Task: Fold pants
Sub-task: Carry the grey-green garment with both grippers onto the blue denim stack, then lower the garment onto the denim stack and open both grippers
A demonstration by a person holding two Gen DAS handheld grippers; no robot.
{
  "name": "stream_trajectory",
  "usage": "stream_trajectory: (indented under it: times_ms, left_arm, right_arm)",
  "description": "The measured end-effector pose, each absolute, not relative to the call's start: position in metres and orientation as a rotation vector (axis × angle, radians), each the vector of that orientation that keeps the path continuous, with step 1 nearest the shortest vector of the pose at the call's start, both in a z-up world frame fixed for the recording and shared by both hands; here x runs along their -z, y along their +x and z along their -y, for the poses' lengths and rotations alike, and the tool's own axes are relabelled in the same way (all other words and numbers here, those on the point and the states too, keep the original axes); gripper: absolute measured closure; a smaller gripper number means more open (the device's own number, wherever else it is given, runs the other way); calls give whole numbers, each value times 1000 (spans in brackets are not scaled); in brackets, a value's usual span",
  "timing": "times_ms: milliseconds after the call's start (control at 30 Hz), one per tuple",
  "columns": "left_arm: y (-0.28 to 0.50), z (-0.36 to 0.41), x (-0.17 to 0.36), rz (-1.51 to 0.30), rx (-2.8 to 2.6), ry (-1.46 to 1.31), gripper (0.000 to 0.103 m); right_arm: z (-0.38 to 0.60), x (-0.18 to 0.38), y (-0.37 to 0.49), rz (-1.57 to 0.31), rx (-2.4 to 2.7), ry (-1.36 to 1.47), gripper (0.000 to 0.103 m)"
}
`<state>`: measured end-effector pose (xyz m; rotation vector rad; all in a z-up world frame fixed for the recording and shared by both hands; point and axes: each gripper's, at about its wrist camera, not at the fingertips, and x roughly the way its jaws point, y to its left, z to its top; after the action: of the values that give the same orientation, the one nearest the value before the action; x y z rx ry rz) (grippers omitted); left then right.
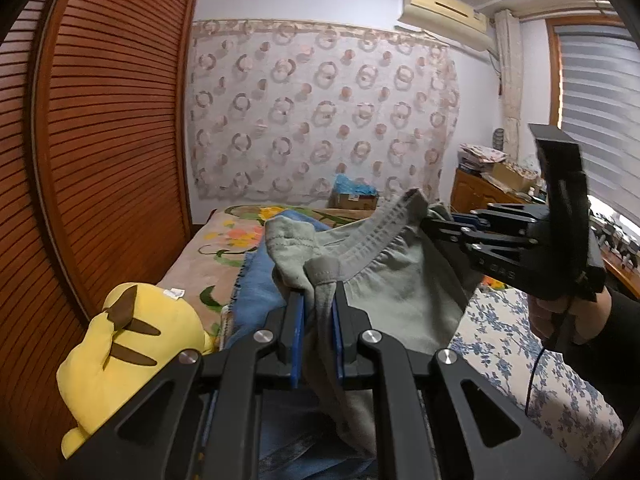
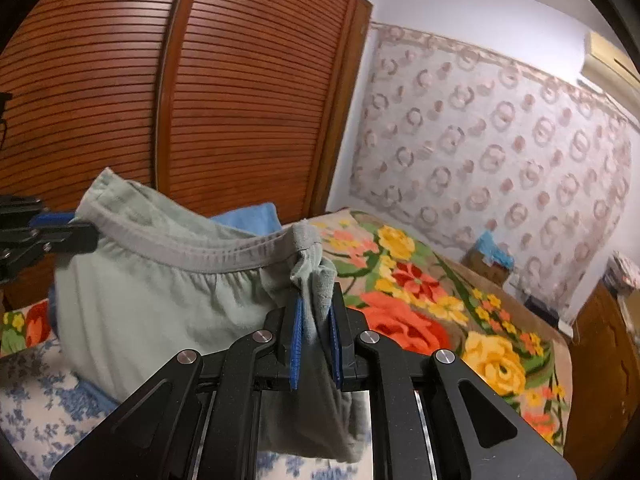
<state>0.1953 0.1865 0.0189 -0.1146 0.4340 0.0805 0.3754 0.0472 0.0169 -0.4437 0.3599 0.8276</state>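
We hold the pants [image 1: 384, 280] above the bed [image 2: 420, 280], lifted clear of the floral blanket [image 2: 400, 320] and stretched between the two tools. The left gripper [image 1: 316, 308] is clamped on one end of the grey waistband [image 2: 192, 252]; the right gripper [image 2: 314, 320] is clamped on the other end, with bunched cloth pinched between its blue pads [image 2: 295, 344]. We judge that this two-point hold keeps the waist edge taut, so that the legs hang straight before the garment is laid down for folding.

The legs drop below both cameras and are cut off, so we cannot tell their length or whether they are aligned. A blue cloth [image 1: 256, 280] lies behind the pants, mostly covered. A yellow plush toy [image 1: 120, 344] sits near the bed's left edge, beside the slatted wardrobe door [image 1: 112, 120]. The right hand [image 1: 560, 316] is partly out of frame.
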Motion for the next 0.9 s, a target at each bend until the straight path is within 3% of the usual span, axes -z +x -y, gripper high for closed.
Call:
stream_trajectory:
  times_ms: [633, 767, 900]
  left_arm:
    - [164, -206, 25, -435, -200, -279, 93]
    - [162, -204, 31, -448, -205, -284, 93]
    - [162, -202, 33, -460, -211, -286, 93]
  right_arm:
    - [-140, -7, 395, -386, -949, -456, 93]
    - [-141, -6, 404, -449, -939, -396, 72]
    - [-118, -12, 411, -471, -928, -316, 68]
